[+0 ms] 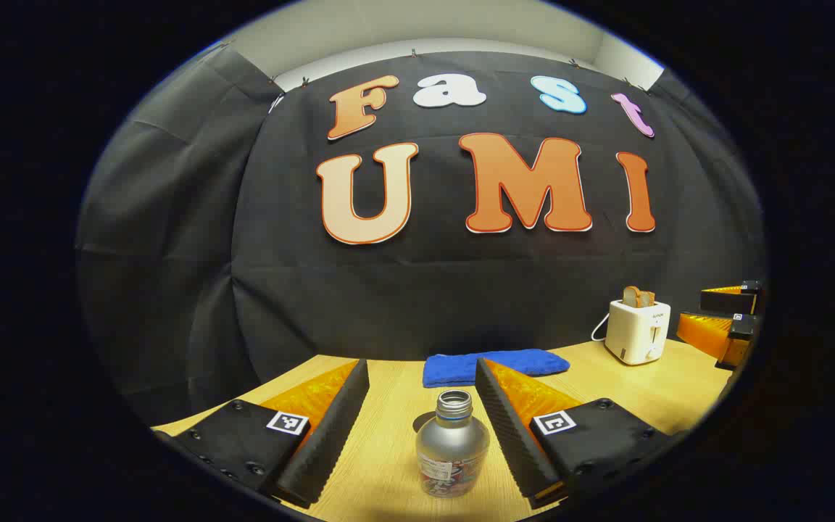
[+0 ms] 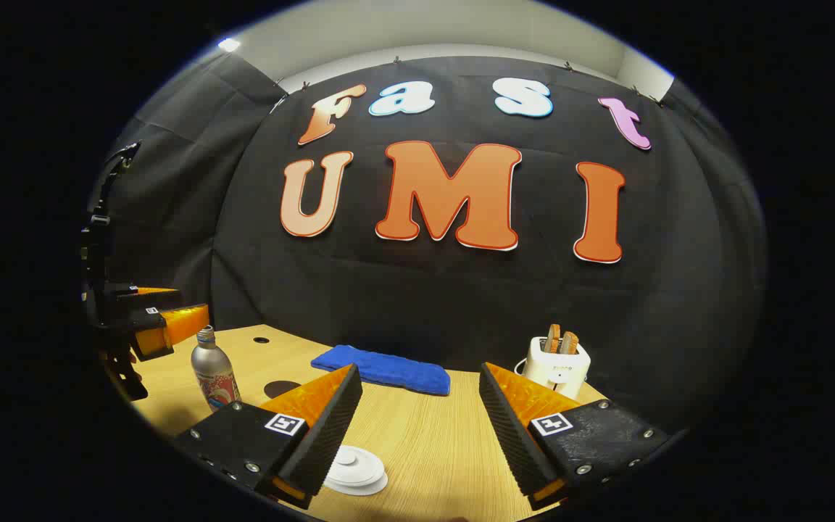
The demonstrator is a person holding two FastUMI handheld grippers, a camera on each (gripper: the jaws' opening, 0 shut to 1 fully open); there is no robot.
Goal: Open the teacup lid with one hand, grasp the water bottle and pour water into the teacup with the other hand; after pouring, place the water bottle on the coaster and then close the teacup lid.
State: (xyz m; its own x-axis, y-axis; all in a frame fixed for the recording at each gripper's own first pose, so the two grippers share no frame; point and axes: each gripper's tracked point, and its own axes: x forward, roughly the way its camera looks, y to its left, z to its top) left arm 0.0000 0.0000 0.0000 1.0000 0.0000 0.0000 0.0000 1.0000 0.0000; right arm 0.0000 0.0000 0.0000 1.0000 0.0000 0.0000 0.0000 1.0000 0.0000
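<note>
Between my left gripper's [image 1: 421,417] spread fingers stands the water bottle [image 1: 452,453], upright, cap off, touched by neither pad, its body roughly centred in the gap. It looks like thin metal with a printed label low down: stiff, smooth, probably slick, and heavier than it seems if it is full, so I would close on the broad body below the shoulder, not the narrow threaded neck, and squeeze firmly without jerking, since the open mouth will spill at any tilt. My right gripper [image 2: 421,420] is also spread wide and holds nothing; just under its left finger lies a white round lid [image 2: 354,469] with a small knob, flat on the table [image 2: 425,442]. I take it for the teacup's lid, though the cup beneath is hidden from me, so I cannot be sure. It should be light, hard and breakable, best pinched by the knob. Beyond that finger a dark round patch [image 2: 281,388], likely the coaster, sits near the bottle. Farther off lie a folded blue cloth [image 2: 383,370] and a white toaster [image 2: 557,368] against the wall.
</note>
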